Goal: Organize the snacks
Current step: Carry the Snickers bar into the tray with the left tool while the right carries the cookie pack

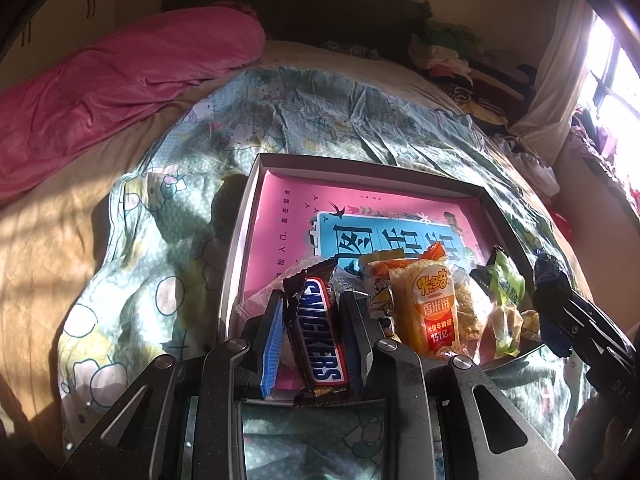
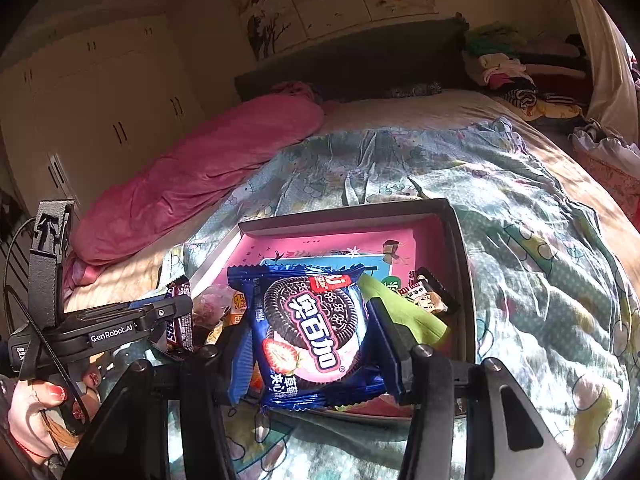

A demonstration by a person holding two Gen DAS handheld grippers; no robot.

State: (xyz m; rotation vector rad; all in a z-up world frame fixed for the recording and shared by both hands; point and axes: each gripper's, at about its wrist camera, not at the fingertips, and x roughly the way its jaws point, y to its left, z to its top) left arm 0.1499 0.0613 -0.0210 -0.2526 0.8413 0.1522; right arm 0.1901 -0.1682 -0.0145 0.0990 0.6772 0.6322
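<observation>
A shallow grey box lined with a pink and blue sheet lies on the bed. My left gripper is shut on a Snickers bar over the box's near left corner. My right gripper is shut on a blue Oreo packet above the box's near edge. Inside the box lie an orange rice cake packet, a green packet and other small wrapped snacks. The right gripper shows in the left wrist view, and the left gripper with the Snickers bar shows in the right wrist view.
The box sits on a Hello Kitty quilt spread over the bed. A pink blanket lies at the far left. Folded clothes are piled at the headboard corner. A wardrobe stands to the left and a window to the right.
</observation>
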